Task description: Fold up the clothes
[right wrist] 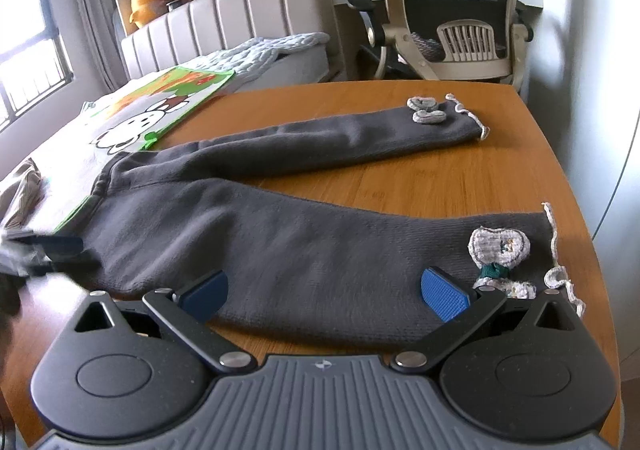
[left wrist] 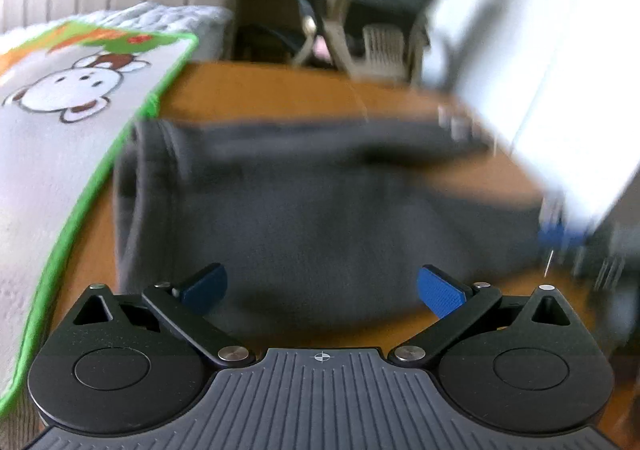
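Observation:
Dark grey pants (right wrist: 256,226) lie flat on the wooden table (right wrist: 440,186), waist to the left, both legs running right, with knitted patches near the cuffs (right wrist: 498,246). My right gripper (right wrist: 324,296) is open just above the near leg's lower edge. My left gripper (left wrist: 322,290) is open over the waist end of the pants (left wrist: 320,210); that view is motion-blurred. The left gripper also shows blurred at the left edge of the right wrist view (right wrist: 44,250).
A monkey-print blanket with green trim (right wrist: 144,118) overlaps the table's left side, and also shows in the left wrist view (left wrist: 68,98). A bed with padded headboard (right wrist: 240,10) lies behind. An office chair (right wrist: 456,10) stands past the far edge. A wall (right wrist: 592,50) is on the right.

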`<control>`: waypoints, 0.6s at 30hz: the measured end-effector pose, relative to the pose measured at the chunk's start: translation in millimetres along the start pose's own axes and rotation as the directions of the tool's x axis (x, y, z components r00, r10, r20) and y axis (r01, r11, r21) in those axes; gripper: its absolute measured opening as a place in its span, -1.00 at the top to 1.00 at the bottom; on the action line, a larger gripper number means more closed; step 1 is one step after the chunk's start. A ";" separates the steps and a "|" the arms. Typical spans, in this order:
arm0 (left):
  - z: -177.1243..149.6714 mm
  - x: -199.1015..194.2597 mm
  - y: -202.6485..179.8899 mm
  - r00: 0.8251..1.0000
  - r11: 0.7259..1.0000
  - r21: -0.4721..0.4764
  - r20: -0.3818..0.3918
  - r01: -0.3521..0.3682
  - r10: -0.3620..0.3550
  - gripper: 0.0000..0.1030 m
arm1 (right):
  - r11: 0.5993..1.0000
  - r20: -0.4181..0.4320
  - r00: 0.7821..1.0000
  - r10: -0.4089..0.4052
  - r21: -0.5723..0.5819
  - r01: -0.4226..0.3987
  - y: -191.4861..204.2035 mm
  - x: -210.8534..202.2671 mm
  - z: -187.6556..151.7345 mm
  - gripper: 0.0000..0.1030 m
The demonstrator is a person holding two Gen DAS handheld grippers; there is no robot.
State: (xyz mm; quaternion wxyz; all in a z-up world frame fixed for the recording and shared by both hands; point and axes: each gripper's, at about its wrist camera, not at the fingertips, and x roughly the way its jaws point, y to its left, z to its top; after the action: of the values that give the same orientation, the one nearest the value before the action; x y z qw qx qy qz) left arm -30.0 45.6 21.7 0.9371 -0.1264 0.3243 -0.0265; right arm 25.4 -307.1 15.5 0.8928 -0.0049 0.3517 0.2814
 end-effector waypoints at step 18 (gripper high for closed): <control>89.9 71.5 108.3 0.995 0.942 -0.322 -0.050 -0.095 0.083 -0.78 | 0.994 0.108 0.992 -0.061 0.101 0.051 -42.3 3.6 60.0 -0.09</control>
State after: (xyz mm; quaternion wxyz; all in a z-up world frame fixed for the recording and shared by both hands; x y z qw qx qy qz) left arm 78.1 160.6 19.3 0.8978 -0.2634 0.3464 0.0673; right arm 86.5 -328.6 50.4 0.9177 0.0448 0.3146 0.2384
